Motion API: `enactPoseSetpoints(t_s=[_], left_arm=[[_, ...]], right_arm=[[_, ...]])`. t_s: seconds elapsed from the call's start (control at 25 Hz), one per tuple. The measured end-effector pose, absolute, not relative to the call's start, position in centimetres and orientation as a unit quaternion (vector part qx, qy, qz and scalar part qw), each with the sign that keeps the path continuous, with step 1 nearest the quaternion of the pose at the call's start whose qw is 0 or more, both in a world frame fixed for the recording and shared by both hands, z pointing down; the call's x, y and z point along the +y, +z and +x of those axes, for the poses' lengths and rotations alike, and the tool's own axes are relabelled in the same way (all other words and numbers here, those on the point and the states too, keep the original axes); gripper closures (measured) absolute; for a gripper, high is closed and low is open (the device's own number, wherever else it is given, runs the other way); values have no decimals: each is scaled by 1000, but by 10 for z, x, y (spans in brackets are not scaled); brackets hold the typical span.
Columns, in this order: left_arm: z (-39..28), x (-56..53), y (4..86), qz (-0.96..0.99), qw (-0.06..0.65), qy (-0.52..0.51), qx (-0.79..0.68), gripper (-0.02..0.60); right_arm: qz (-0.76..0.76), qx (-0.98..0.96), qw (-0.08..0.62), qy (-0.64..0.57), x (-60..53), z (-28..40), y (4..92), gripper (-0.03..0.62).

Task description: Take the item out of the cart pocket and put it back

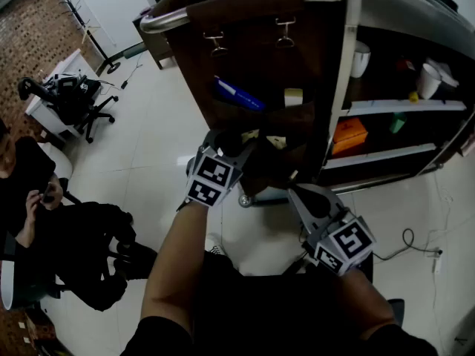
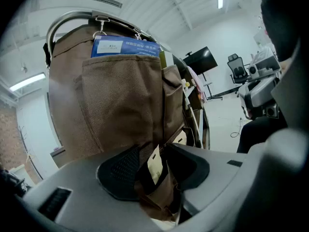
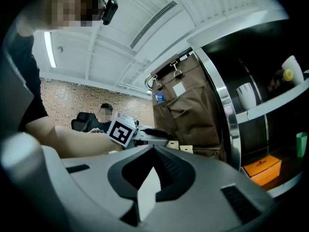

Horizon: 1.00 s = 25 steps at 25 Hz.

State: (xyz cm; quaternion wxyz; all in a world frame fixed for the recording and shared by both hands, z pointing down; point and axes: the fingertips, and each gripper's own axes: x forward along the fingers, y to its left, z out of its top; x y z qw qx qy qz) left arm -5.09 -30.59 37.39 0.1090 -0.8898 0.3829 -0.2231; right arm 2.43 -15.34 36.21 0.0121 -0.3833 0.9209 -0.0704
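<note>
Below, left claw pinches pocket edge.

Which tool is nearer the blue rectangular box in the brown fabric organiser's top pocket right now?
Left. The left tool grips the lower pocket just below the blue box; the right tool sits lower and further right, holding a thin white slip.
</note>
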Motion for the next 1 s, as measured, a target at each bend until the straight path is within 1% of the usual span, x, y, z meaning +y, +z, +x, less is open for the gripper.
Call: enactPoseSetpoints(t_s=[0.32,0.44,0.6,1.0], left_arm=[[-50,-321,416,-886,85,-261,375,408],[-49,-324,415,-887,77,-246,382,462],[-47,-326,414,-888,69,-237,387,514],[-53,-325,414,-885,47,-229,402,541]], right_arm=[[-392,918,17,-67,-155,24,362,579],[-391,918,12,-70,-153,22,366,579],[-392,917,10,-75,-153,22,369,579],[-392,917,10,-74,-153,21,370,579]])
